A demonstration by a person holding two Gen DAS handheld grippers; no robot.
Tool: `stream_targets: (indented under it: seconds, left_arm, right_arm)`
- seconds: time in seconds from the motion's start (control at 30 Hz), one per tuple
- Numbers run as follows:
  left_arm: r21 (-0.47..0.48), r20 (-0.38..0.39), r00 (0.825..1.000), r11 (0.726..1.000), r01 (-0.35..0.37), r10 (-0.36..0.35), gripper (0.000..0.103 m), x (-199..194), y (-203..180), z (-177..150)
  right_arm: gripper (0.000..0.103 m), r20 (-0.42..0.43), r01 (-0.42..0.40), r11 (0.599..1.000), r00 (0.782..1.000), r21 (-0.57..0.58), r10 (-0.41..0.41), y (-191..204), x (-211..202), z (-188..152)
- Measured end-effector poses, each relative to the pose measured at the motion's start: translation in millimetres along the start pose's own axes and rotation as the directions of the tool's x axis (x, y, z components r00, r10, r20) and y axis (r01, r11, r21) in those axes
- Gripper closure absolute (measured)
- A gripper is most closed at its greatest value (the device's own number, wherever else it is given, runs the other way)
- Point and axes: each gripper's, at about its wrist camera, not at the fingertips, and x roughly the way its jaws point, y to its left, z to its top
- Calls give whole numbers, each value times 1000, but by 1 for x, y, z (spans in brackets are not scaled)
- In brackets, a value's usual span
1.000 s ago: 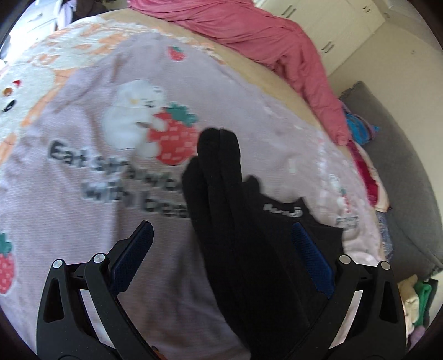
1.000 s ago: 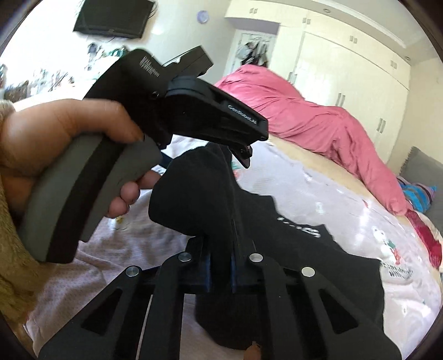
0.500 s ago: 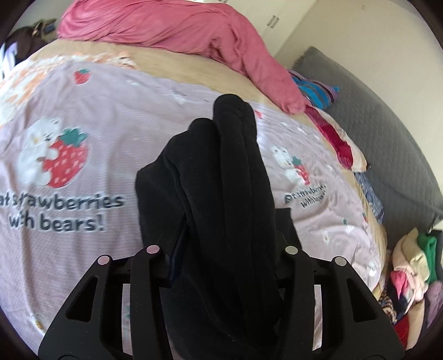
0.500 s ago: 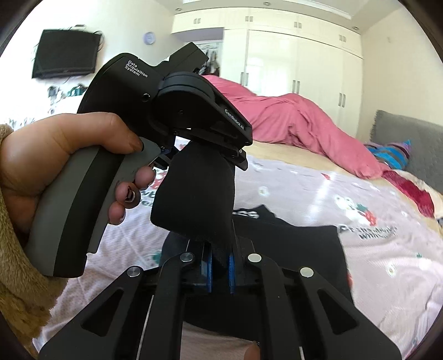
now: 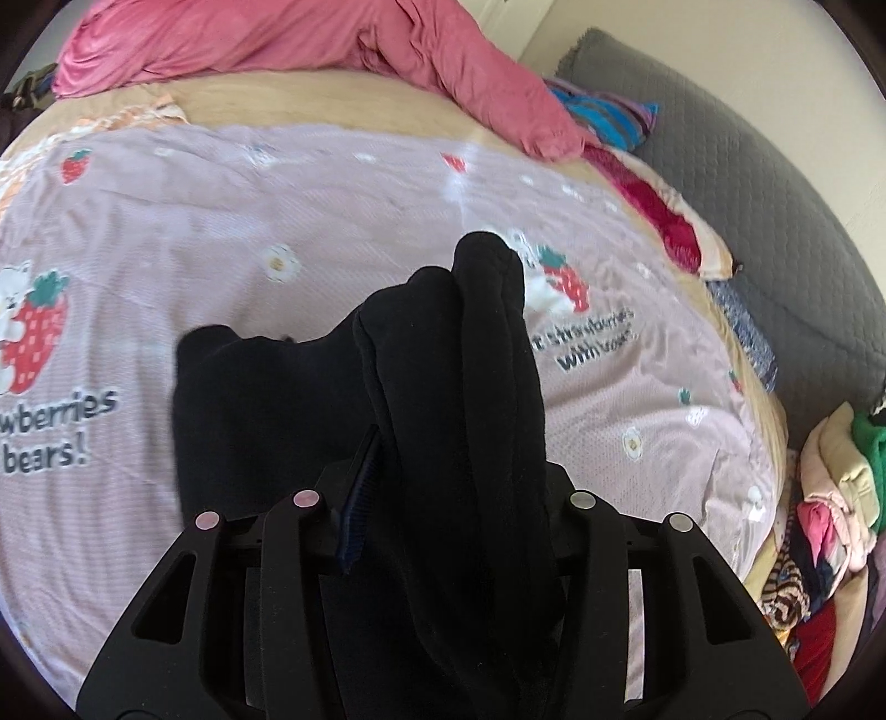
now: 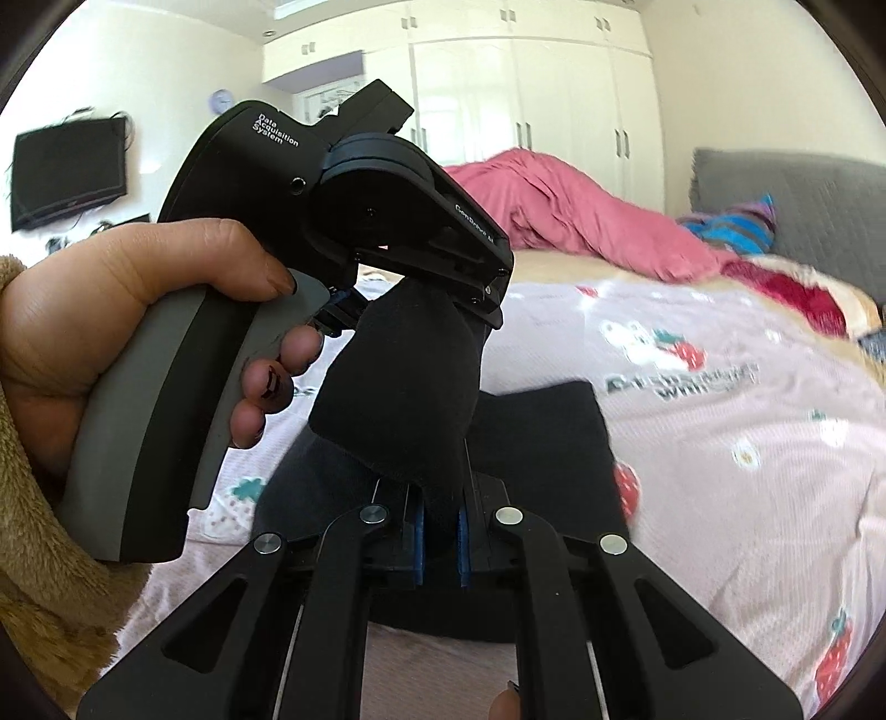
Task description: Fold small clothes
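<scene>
Jaws of both grippers clamp black garment (image 5: 459,421) folds — pink sheet (image 5: 277,210) beyond lies bare.

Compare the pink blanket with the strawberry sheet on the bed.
The pink blanket is plain and heaped in folds at the far end; the strawberry sheet is pale lilac, printed with bears and words, and spread flat. The sheet carries the black garment; the blanket carries nothing. Both lie on the bed.

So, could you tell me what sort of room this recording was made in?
Most likely a bedroom: a bed with a strawberry-print sheet and pink duvet, white built-in wardrobes, and a wall-mounted TV.
</scene>
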Motion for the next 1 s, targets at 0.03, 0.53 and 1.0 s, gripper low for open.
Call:
stream_targets:
  seconds: [0.03,0.53,1.0]
  left_arm:
    - [6,-13,1000,1000,-3,3,67,9,-7,0]
    - [-21,-58,998,999,35,-36,35,39,-21,-20]
    - [-6,32,984,985,-174,174,28,-16,40,-74]
  right_arm:
    - [96,-9,0,1000,1000,18,0,-5,1,-2]
    - [81,-192,-95,892,961,441,197,-85,15,-54]
    - [38,-206,-270,738,851,618,484,-150,55,-3]
